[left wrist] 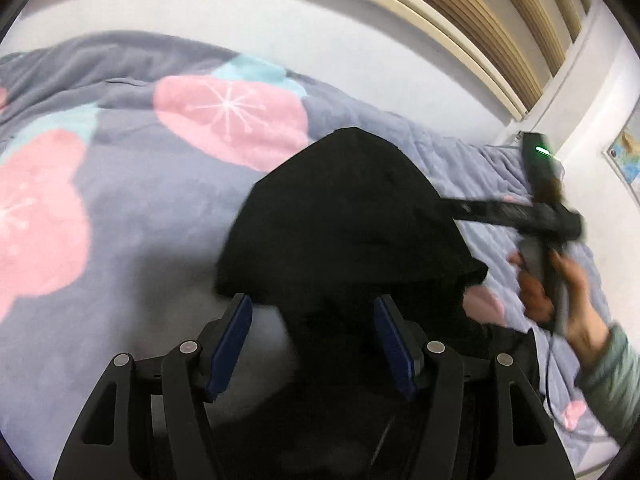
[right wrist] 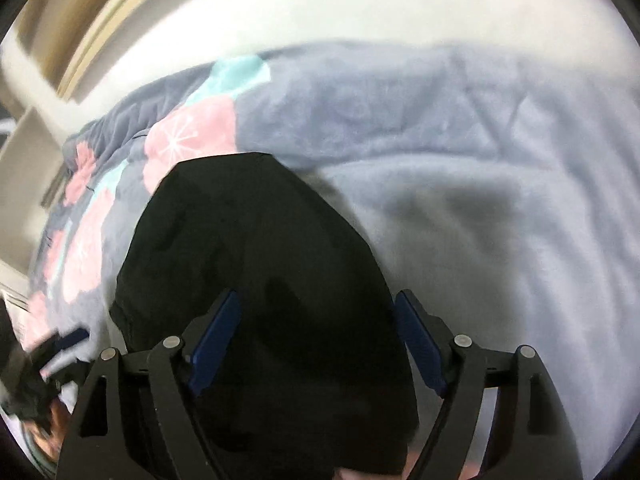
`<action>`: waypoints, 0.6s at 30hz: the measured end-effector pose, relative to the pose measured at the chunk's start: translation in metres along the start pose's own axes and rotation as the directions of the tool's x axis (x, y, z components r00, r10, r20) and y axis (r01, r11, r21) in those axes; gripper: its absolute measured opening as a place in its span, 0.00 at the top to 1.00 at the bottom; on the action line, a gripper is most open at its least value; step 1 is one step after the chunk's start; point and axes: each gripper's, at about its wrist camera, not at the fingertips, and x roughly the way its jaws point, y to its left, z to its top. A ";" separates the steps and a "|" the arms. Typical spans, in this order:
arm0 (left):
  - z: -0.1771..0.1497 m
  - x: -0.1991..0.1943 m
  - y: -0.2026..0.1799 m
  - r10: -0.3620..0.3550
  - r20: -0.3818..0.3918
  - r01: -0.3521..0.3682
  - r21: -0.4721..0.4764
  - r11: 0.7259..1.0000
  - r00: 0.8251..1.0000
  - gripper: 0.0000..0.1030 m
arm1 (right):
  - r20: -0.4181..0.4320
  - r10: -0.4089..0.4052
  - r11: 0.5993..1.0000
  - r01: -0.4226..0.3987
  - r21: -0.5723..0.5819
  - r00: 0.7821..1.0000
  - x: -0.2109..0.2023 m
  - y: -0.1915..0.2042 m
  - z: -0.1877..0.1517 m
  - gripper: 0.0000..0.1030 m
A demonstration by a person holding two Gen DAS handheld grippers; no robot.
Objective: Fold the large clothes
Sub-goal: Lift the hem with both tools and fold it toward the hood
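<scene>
Hidden or unclear: the black garment (left wrist: 344, 216) is filling the lower centre of both views, its lower part running out of frame; folds and garment type are proving impossible to make out against the uniform black. The right wrist view is showing motion blur throughout.
Left gripper (left wrist: 312, 344): blue pads are standing apart, with the garment lying between and beyond them; contact with the cloth is not readable.
Right gripper (right wrist: 318, 344): jaws are standing wide, the black garment (right wrist: 256, 264) passing between them; whether either pad is touching is unclear.
Right hand (left wrist: 560, 284): it is showing at the right edge of the left view, gripping a handle, sleeve cut off by the frame.
Surface: a grey-blue blanket (left wrist: 132, 208) with pink and teal flowers is lying under the garment.
Room: a white wall (left wrist: 280, 16) is running across the upper frame, with wooden slats (left wrist: 500, 24) at upper right.
</scene>
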 end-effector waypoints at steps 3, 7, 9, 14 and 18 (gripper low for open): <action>-0.018 -0.020 0.012 0.018 -0.013 -0.018 -0.029 0.999 1.000 0.37 | -0.049 0.103 0.991 -0.098 0.097 0.994 0.030 -0.004 0.017 0.20; -0.042 -0.042 0.027 0.070 -0.037 -0.072 -0.057 0.996 0.997 0.37 | -0.060 0.196 0.975 -0.188 0.120 0.979 0.055 -0.002 0.027 0.18; -0.050 -0.053 0.036 0.082 -0.053 -0.086 -0.077 0.993 0.995 0.37 | -0.082 0.210 0.975 -0.202 0.094 0.974 0.065 0.009 0.036 0.18; -0.060 -0.071 0.037 0.129 -0.040 -0.132 -0.079 0.988 0.991 0.37 | -0.143 0.148 0.989 -0.151 -0.011 0.979 0.072 0.044 0.035 0.25; -0.058 -0.085 0.035 0.129 0.002 -0.128 -0.112 0.985 0.992 0.37 | -0.113 0.092 0.975 -0.113 -0.191 0.989 0.044 0.091 0.019 0.82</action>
